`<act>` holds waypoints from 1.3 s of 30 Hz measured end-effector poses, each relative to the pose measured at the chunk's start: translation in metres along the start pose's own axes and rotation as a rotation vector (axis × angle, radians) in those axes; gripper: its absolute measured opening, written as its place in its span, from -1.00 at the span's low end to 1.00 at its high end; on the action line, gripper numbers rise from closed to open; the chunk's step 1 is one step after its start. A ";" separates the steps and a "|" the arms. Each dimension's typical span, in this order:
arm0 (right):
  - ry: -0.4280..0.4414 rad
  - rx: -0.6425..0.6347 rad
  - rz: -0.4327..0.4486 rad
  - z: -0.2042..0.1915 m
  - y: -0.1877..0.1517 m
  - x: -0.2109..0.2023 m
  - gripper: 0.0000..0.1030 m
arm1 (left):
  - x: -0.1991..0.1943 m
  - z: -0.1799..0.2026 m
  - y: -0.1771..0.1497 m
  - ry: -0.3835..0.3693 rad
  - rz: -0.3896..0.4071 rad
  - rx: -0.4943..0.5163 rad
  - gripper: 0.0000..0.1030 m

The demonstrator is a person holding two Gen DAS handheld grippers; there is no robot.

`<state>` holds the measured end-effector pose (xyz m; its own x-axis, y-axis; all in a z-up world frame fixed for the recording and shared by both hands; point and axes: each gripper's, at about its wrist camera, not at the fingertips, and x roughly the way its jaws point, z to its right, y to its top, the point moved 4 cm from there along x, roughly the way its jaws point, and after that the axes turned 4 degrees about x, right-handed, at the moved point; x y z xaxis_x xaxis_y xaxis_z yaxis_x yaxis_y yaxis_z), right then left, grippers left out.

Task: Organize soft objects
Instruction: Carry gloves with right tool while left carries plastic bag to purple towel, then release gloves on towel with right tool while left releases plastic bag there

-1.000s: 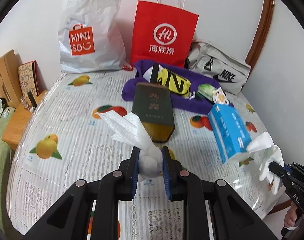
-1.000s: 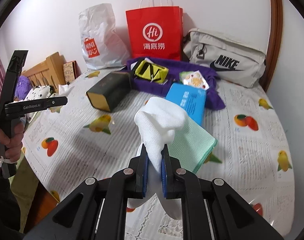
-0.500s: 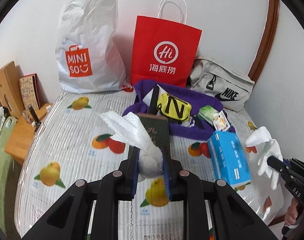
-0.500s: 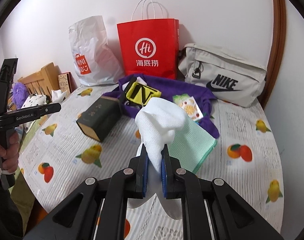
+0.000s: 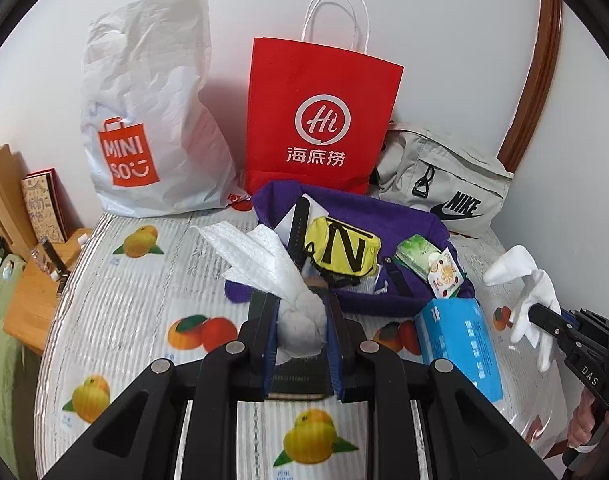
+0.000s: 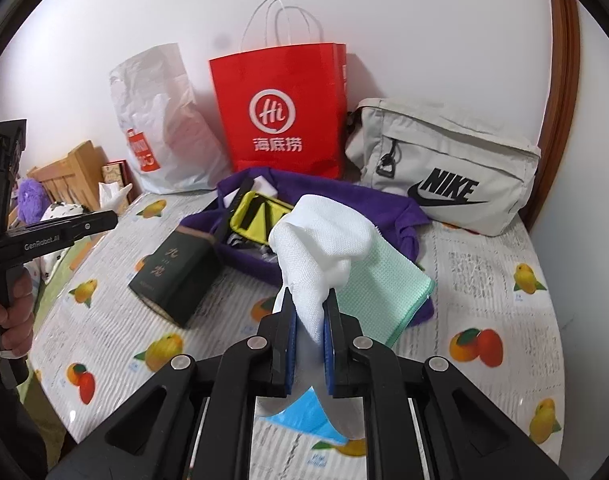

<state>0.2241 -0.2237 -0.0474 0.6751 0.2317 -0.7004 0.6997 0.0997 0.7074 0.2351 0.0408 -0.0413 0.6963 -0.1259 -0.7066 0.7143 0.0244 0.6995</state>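
Observation:
My left gripper (image 5: 300, 322) is shut on the bunched end of a white textured cloth (image 5: 260, 258), which fans up and to the left above the table. My right gripper (image 6: 309, 320) is shut on a white mesh cloth (image 6: 320, 236) with a mint-green cloth (image 6: 380, 290) hanging beside it. In the left wrist view the right gripper (image 5: 536, 314) shows at the right edge with its white cloth (image 5: 532, 288). A purple fabric bin (image 5: 388, 216) (image 6: 384, 200) with a yellow pouch (image 5: 344, 250) lies just beyond both grippers.
A red paper bag (image 5: 320, 120), a white Miniso bag (image 5: 152, 120) and a grey Nike bag (image 5: 444, 176) stand against the wall. A dark green box (image 6: 176, 272) and a blue tissue pack (image 5: 460, 344) lie on the fruit-print tablecloth (image 5: 116, 304). Wooden furniture (image 5: 28, 300) adjoins on the left.
Both grippers have moved forward and up toward the bags with their cloths still held. The purple bin and bags now sit closer; the dark box has slid under the left gripper.

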 end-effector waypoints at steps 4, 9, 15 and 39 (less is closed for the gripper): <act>-0.005 0.018 0.004 0.009 0.012 0.015 -0.78 | 0.015 -0.002 0.009 0.006 -0.012 0.005 -0.60; -0.008 0.023 -0.004 0.022 0.026 0.040 -0.78 | 0.040 -0.003 0.021 0.002 -0.031 0.011 -0.60; -0.002 0.028 -0.016 0.029 0.042 0.075 -0.78 | 0.069 -0.004 0.037 -0.033 -0.052 -0.005 -0.60; 0.038 0.019 -0.154 0.022 0.049 0.178 -0.65 | 0.129 0.004 0.055 -0.088 -0.114 0.043 -0.60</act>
<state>0.3837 -0.1986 -0.1393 0.5504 0.2518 -0.7960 0.7989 0.1183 0.5898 0.3641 0.0224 -0.0934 0.6009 -0.2121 -0.7707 0.7830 -0.0374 0.6208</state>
